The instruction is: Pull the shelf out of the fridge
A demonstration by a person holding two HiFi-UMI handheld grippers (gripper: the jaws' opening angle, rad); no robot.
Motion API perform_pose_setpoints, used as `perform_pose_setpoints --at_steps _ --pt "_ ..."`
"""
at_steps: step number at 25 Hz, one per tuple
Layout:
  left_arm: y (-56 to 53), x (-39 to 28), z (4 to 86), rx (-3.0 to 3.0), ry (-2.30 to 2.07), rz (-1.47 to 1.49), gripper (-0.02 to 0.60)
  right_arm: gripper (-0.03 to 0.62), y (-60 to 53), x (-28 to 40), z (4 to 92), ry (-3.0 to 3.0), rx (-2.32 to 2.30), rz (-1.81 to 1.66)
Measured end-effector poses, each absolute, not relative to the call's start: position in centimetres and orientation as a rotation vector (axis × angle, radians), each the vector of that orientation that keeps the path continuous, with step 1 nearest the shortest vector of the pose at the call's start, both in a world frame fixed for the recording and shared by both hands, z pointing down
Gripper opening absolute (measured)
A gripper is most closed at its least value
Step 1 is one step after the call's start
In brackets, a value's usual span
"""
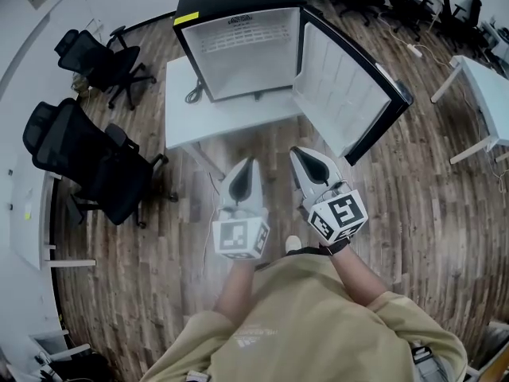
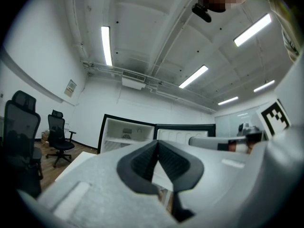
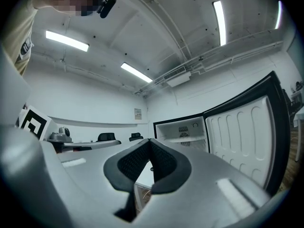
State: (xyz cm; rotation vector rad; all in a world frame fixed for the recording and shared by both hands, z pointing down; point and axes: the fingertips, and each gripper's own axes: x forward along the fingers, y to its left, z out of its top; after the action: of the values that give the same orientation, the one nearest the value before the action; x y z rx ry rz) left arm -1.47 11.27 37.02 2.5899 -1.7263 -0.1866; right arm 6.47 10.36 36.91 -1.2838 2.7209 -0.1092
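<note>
Small black fridge with white interior (image 1: 238, 50) stands on a white rectangular table (image 1: 191, 110), its door (image 1: 342, 86) swung open to the right. The pale flat shelf (image 2: 124, 139) sits in place inside the fridge cavity. Left gripper (image 1: 252, 163) and right gripper (image 1: 296, 153) are side by side, pointing at the fridge, short of the table edge and well apart from the shelf. Both jaw pairs are clenched tip to tip, with nothing between them. Black office chairs (image 1: 87, 157) stand on the wood floor at left.

wear: beige short-sleeved shirt (image 1: 318, 325); left gripper (image 1: 251, 162): grey shell, black-and-white marker cube (image 1: 240, 239); right gripper (image 1: 297, 153): likewise
</note>
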Motion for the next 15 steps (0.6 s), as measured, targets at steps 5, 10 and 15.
perform_pose_setpoints --at_steps 5,10,15 --pt "9.8 1.1 38.4 2.589 -1.722 -0.112 0.0 0.006 9.3 8.3 38.6 2.728 -1.258 -0.168" --pt "8.6 2.4 39.9 2.566 -1.715 -0.054 0.0 0.006 8.5 8.1 40.2 2.754 -1.201 -0.234" --pt "6.6 2.1 40.4 2.557 -1.72 -0.037 0.0 0.006 6.4 6.8 40.5 2.783 -1.158 -0.256"
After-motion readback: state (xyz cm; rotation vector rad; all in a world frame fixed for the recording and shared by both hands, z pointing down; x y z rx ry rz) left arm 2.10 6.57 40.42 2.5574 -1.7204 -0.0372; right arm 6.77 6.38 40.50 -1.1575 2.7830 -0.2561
